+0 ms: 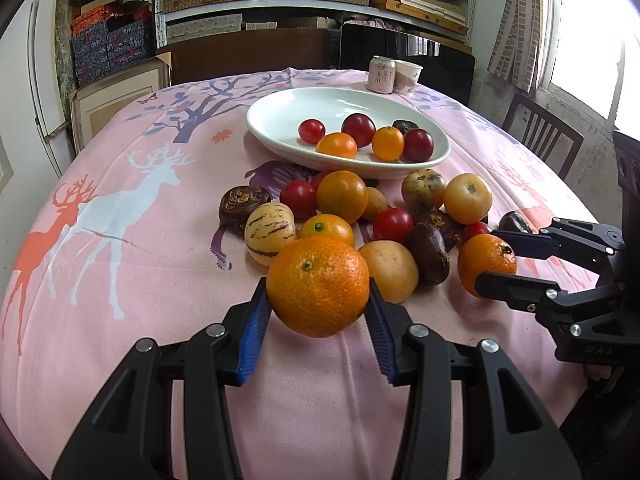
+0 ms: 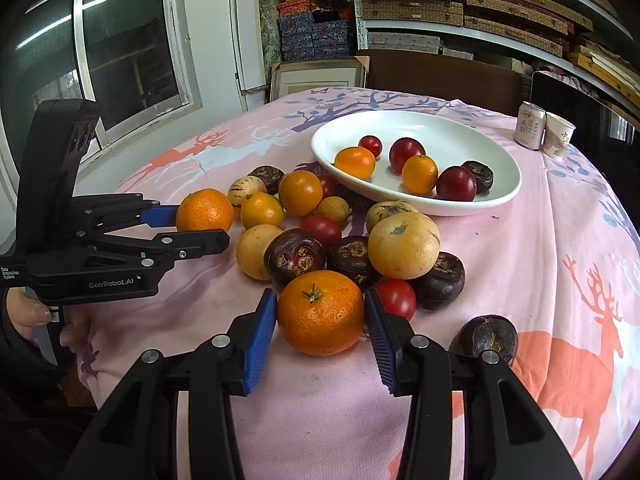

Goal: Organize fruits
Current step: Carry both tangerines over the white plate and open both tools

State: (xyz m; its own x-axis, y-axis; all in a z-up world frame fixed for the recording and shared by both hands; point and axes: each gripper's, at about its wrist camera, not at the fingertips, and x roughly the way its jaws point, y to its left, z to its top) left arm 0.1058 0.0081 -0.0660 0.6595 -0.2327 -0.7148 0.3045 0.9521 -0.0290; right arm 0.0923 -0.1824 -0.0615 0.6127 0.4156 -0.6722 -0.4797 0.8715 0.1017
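A round bench [image 1: 120,280] draped in a pink deer-print cloth carries a loose heap of small fruit, with a white oval ceramic plate [image 1: 280,120] behind it already holding a few red and orange pieces, likely the sorting destination.

The left gripper [image 1: 318,312] has its blue ribbed pads pressed on both sides of a large dimpled orange mandarin [image 1: 318,286], which looks lifted just clear of the cloth at the heap's near edge. The right gripper [image 2: 320,320] brackets a second orange mandarin with a green stem [image 2: 321,312]; its pads sit at the fruit's flanks, though whether they squeeze it I cannot tell, and it seems to rest on the cloth. Both grips take the outermost fruit, probably to avoid disturbing the pile.

The right wrist view shows the person's hand [image 2: 28,316] on the left gripper's handle and a dark purple-brown fruit [image 2: 486,336] lying apart near the right pad. The left wrist view alone reveals a wooden chair [image 1: 540,136] beyond the bench.
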